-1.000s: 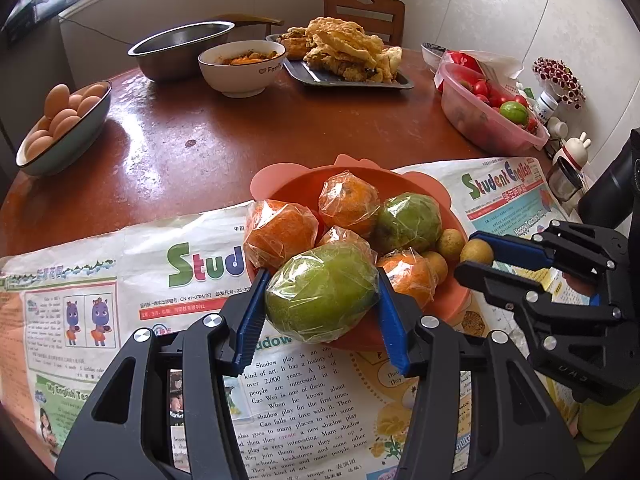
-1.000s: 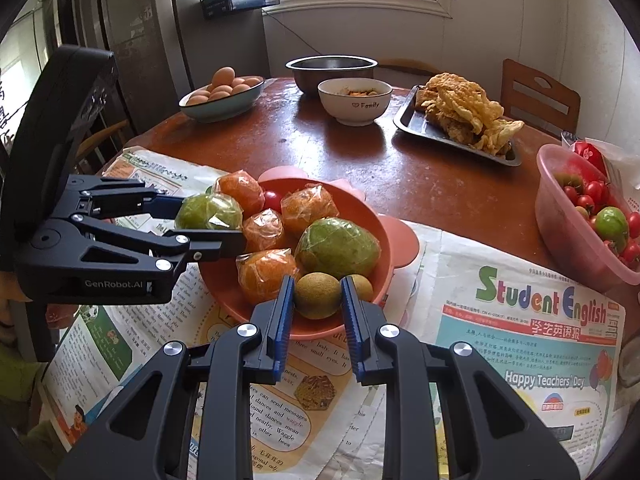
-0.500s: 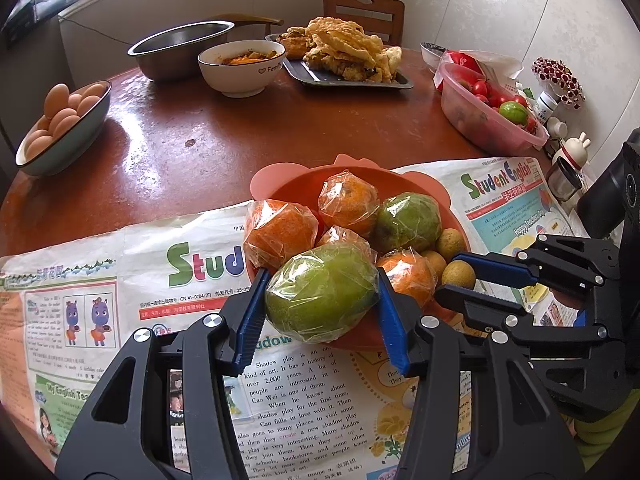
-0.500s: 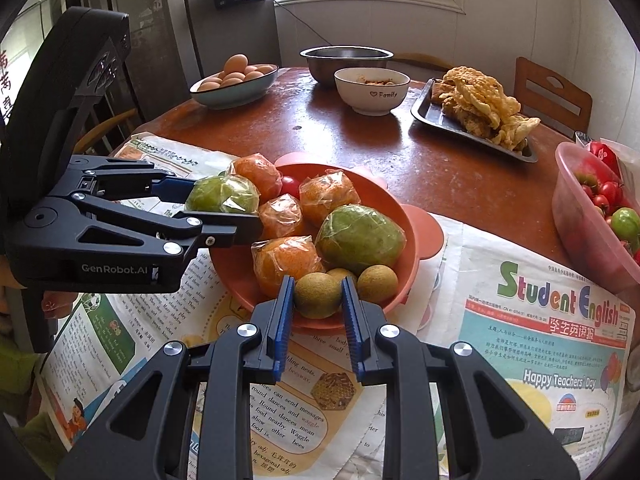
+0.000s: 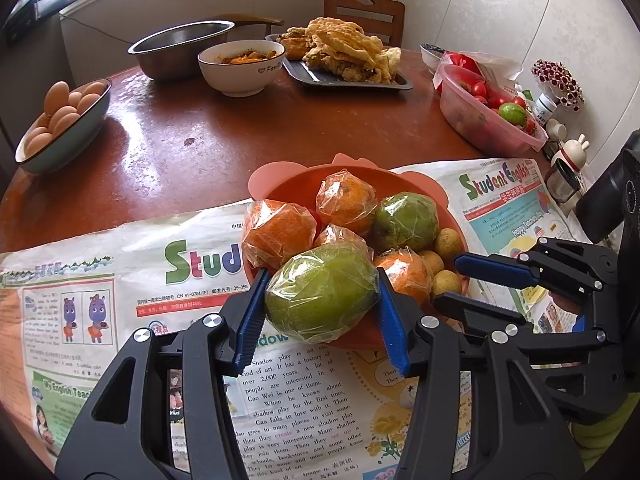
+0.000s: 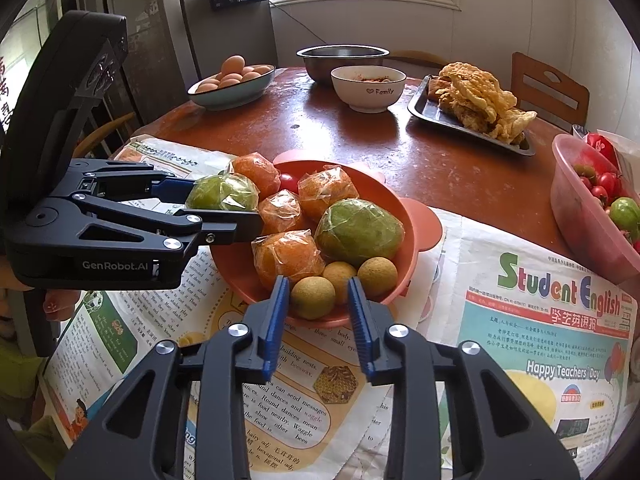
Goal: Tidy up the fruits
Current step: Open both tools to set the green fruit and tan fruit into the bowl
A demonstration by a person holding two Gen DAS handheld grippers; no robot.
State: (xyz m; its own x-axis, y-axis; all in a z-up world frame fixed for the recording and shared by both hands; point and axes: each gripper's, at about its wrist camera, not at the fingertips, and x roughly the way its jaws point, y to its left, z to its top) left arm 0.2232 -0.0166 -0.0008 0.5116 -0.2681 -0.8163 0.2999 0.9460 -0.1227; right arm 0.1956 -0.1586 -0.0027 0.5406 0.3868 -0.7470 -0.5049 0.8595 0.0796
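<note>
Over the bowl's (image 6: 412,216) six-o'clock rim, the right tool (image 6: 316,300) is opening, seemingly to release a longan (image 6: 313,298), while the left tool (image 5: 320,300) clamps a wrapped green fruit (image 5: 322,294) for placing.

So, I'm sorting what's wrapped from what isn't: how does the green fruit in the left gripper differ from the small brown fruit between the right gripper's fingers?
The green fruit is large and wrapped in clear plastic; the small brown fruit is much smaller and bare. The left gripper is clamped on the green fruit, while the right gripper is opening, its pads off the brown fruit. Both are roundish and at the orange bowl.
</note>
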